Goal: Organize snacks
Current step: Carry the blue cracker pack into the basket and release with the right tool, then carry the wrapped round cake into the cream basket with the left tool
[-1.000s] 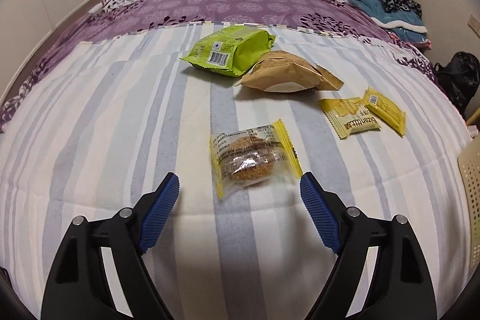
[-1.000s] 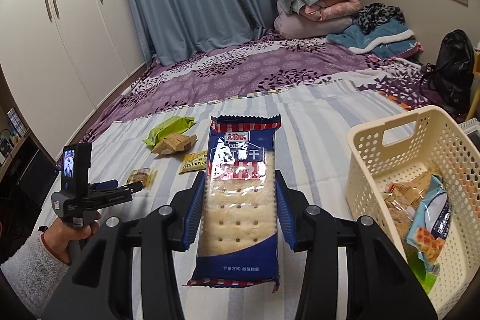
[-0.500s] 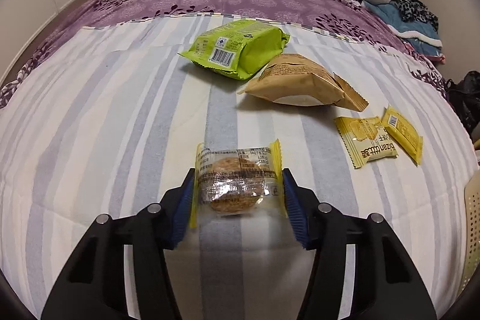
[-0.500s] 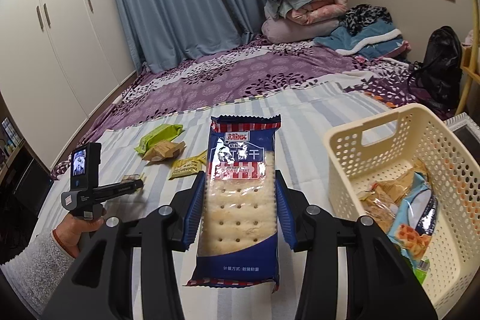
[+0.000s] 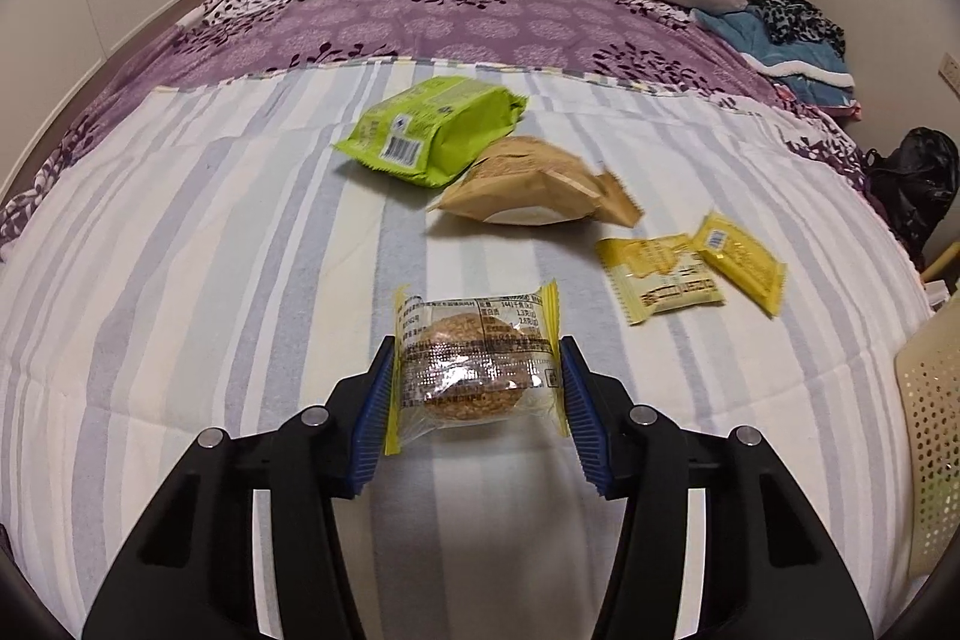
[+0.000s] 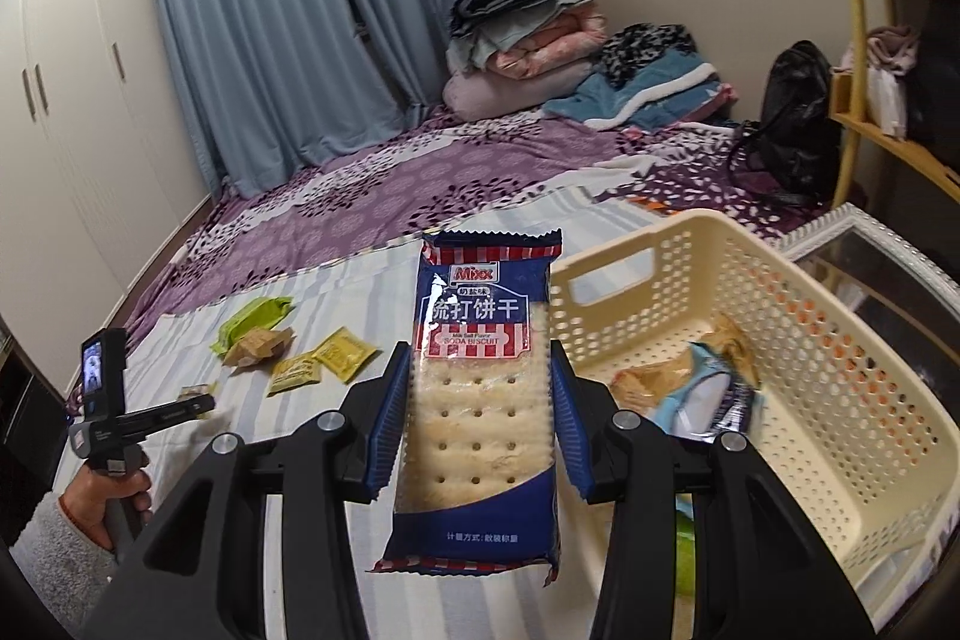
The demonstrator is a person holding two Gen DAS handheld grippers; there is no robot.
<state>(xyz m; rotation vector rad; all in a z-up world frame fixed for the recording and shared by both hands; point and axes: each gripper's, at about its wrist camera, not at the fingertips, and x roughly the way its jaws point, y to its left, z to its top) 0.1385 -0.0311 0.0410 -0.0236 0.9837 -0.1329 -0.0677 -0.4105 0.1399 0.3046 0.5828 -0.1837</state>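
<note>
My left gripper point(image 5: 474, 376) is shut on a clear-wrapped round cookie point(image 5: 468, 370) with yellow ends, lifted a little off the striped bed. Beyond it lie a green packet point(image 5: 432, 136), a tan packet point(image 5: 534, 187) and two small yellow packets point(image 5: 660, 274) point(image 5: 741, 262). My right gripper point(image 6: 480, 394) is shut on a blue soda biscuit pack point(image 6: 480, 388), held upright just left of the cream basket point(image 6: 798, 340), which holds several snack bags point(image 6: 696, 388). The right wrist view also shows the left gripper point(image 6: 198, 403) in a person's hand point(image 6: 108, 496), far left.
Folded quilts point(image 6: 522, 34) and clothes are stacked at the far end of the bed. A black bag point(image 6: 792, 124) and a wooden shelf point(image 6: 882, 40) stand at the right, a white wardrobe point(image 6: 66, 112) at the left. The basket's corner point(image 5: 930, 424) shows at the left wrist view's right edge.
My left gripper closed on the cookie and raised it slightly. My right gripper carried the biscuit pack to the right, nearer the basket, and rolled a little.
</note>
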